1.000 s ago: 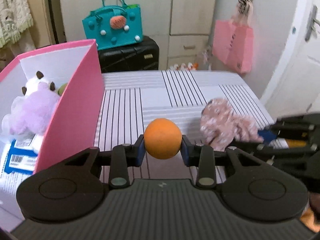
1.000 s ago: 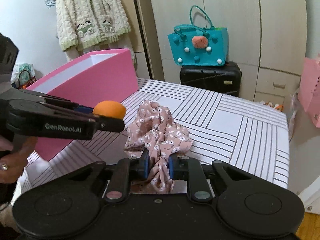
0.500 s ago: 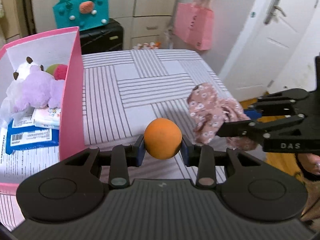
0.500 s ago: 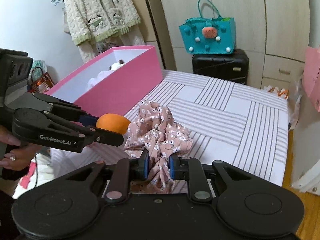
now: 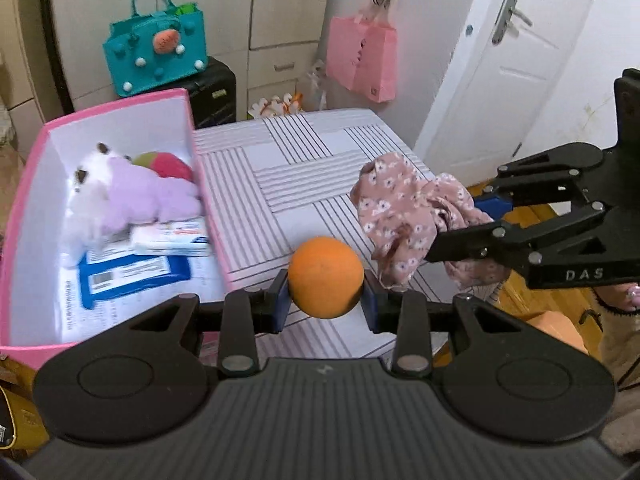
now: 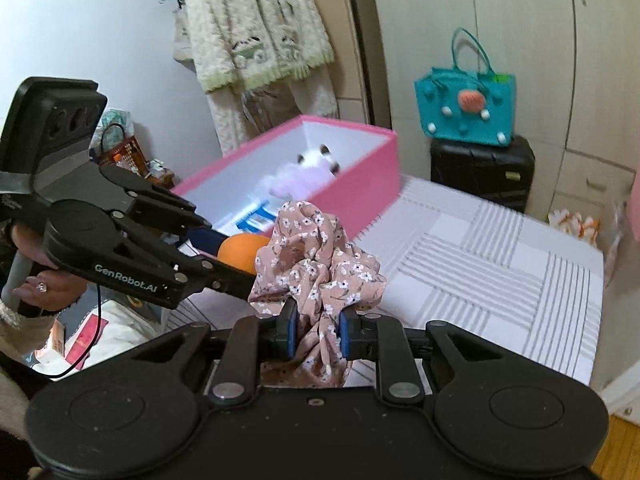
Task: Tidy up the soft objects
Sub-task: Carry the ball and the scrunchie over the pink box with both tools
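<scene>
Left gripper [image 5: 325, 304] clamped on an orange ball [image 5: 326, 277], blue pads pressed to its two sides, ball carried clear above the striped tabletop [image 5: 304, 168]. Right gripper [image 6: 318, 334] closed tight on a bunched pink floral cloth [image 6: 316, 256], fabric squeezed between the blue pads and spilling up and forward over them. Seen from the left wrist, same cloth [image 5: 404, 208] hanging from the right gripper [image 5: 460, 224], just right of the ball and lifted off the table. Seen from the right wrist, ball [image 6: 240, 252] partly hidden behind the cloth, pinched in the left gripper [image 6: 236, 258], with a hand [image 6: 40, 284] wrapped round the grip at the left edge.

Pink box [image 5: 192, 148] standing open on the left part of the table, white inside. Inside it: a white and lilac plush toy [image 5: 132, 196], a red and green soft toy [image 5: 168, 164] tucked behind that, a white packet [image 5: 172, 238] and blue-printed paper [image 5: 132, 276] on the floor of the box. Beyond the table, a teal handbag [image 5: 156, 56] sitting on a black suitcase [image 5: 212, 92]; a pink paper bag [image 5: 360, 60] hanging from the cupboard; a white door [image 5: 504, 80] to the right. Cream knitted cardigan [image 6: 256, 24] hanging on the wall behind the box.
</scene>
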`<action>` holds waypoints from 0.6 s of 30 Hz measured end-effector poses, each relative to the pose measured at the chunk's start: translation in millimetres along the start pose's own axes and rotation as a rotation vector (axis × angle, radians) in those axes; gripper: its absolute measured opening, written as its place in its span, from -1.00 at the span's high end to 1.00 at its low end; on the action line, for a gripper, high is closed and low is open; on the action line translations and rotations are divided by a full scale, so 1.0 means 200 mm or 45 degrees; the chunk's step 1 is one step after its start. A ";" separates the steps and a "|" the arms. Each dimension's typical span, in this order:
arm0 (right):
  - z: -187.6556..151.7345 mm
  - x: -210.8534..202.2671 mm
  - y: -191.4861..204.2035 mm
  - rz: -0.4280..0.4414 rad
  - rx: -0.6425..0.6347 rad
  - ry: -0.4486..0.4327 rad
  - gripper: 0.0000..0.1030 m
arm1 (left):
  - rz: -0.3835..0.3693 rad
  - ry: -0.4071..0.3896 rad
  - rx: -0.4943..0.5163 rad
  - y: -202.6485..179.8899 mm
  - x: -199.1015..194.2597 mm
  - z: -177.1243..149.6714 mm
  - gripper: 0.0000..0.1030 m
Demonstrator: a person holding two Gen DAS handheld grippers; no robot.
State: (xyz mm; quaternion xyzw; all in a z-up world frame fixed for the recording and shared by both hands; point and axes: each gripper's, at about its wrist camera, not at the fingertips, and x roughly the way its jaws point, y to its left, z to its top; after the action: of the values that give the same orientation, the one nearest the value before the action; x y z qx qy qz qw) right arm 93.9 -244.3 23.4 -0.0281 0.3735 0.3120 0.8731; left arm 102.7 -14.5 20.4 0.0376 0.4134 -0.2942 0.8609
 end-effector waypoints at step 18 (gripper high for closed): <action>0.34 0.25 0.27 0.027 -0.164 -0.086 0.52 | 0.257 -0.121 -0.151 0.57 -0.09 -0.06 0.31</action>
State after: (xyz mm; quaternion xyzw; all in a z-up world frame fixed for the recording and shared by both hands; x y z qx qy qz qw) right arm 132.7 -155.1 49.1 -0.0697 0.3233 0.3453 0.8783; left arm 147.5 91.1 4.8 0.0139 0.3828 -0.1825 0.9055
